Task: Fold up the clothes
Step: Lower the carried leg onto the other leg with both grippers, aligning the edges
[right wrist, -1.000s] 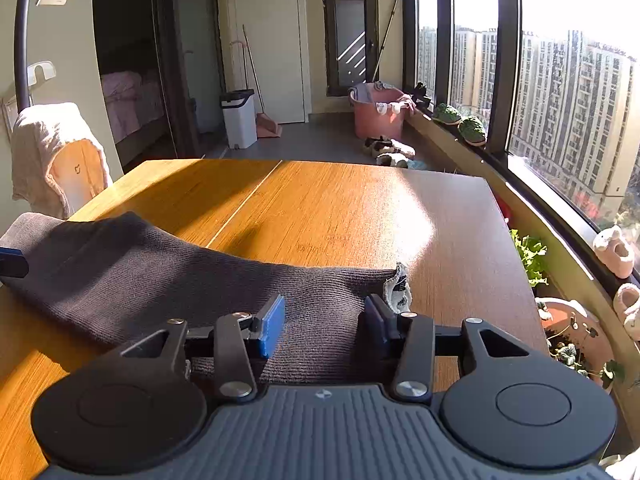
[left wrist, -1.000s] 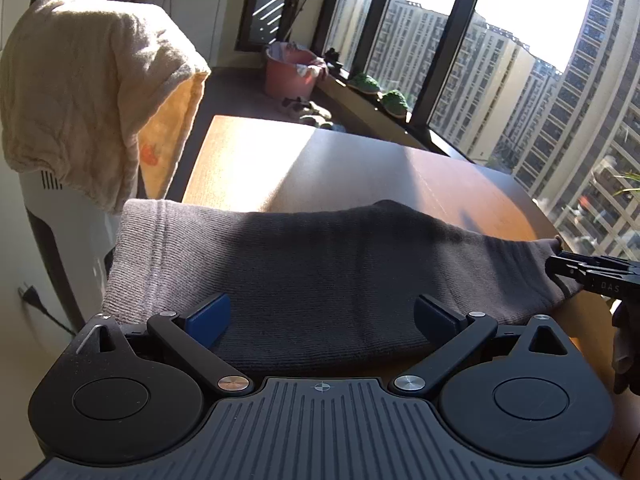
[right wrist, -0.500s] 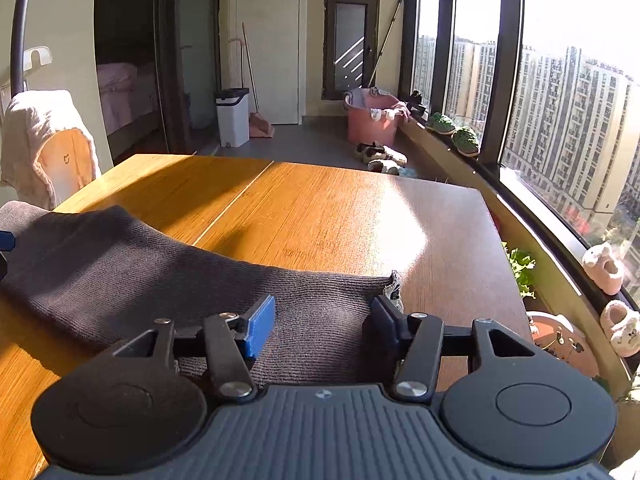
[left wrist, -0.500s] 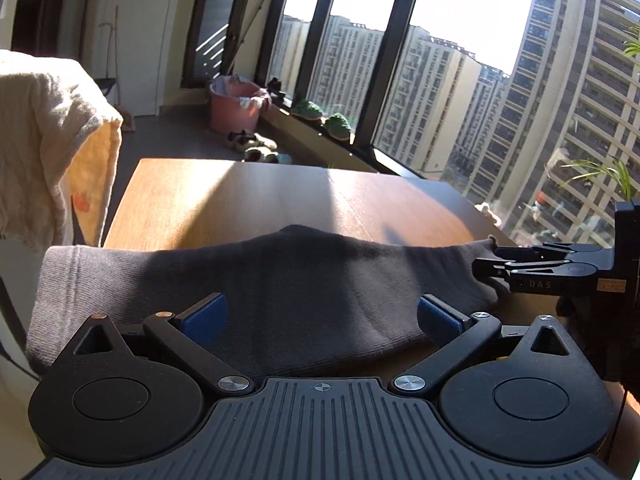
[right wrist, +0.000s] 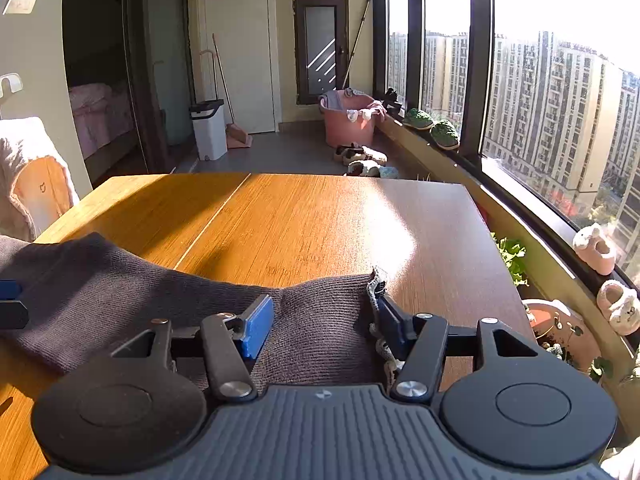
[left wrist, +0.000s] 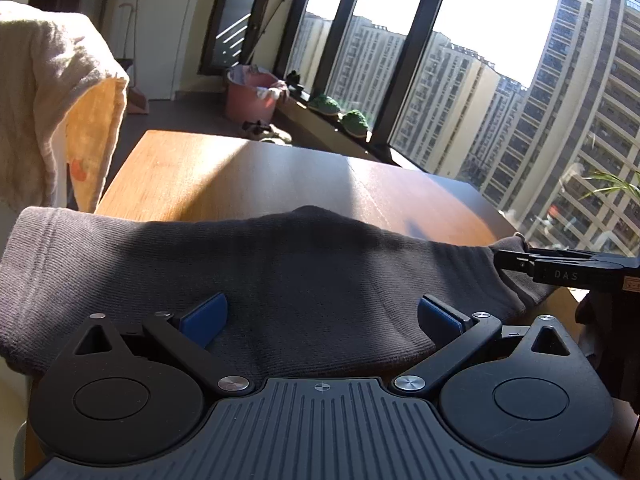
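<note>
Sunlit balcony room, tall windows on right, wooden desk [right wrist: 304, 216] half in sun. Dark grey knit garment [left wrist: 280, 264] bunched along near desk edge, spanning left to right; no tidy fold visible, most folding looks left to do. Left tool [left wrist: 320, 316] low, level over garment's middle, jaws wide, gripping nothing. Right tool [right wrist: 324, 320] at garment's right end, jaws partly open, cloth between them, not clamped. Cream towel [left wrist: 48, 92] draped over chair, far left.

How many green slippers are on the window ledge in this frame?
2. Both green slippers sit side by side on the window ledge past the pink tub: one nearer the tub, the other beside it toward the camera. None appears hidden.
</note>
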The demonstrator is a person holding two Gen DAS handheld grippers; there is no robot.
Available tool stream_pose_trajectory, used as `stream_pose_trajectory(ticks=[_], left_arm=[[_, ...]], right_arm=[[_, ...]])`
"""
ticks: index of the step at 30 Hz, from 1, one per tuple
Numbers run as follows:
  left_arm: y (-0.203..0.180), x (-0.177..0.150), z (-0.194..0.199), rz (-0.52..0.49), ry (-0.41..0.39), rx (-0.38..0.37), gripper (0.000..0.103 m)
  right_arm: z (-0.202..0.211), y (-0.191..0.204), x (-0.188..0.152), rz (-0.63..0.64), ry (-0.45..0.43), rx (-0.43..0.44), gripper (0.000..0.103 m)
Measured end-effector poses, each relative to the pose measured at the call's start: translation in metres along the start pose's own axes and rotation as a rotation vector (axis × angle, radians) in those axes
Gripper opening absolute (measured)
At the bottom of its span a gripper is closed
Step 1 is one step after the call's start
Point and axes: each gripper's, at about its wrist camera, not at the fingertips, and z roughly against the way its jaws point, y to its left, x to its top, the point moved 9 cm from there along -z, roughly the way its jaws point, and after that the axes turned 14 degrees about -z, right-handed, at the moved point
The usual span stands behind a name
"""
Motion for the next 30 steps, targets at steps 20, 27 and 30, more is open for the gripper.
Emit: stream_pose_trajectory(ticks=[20, 27, 30], left_arm=[[-0.001, 0.001, 0.000, -0.023, 0.002, 0.033, 0.103], [-0.004, -0.001, 0.000, -0.056, 0.019, 0.061, 0.103], [-0.005, -0.001, -0.001, -0.067, 0.024, 0.065, 0.103]], right_arm=[[-0.005, 0.003, -0.006, -0.178, 0.038, 0.086, 0.094], [0.017, -0.014, -0.014, -0.069, 0.038, 0.053, 0.049], [0.035, -0.018, -0.007, -0.055, 0.015, 0.076, 0.017]])
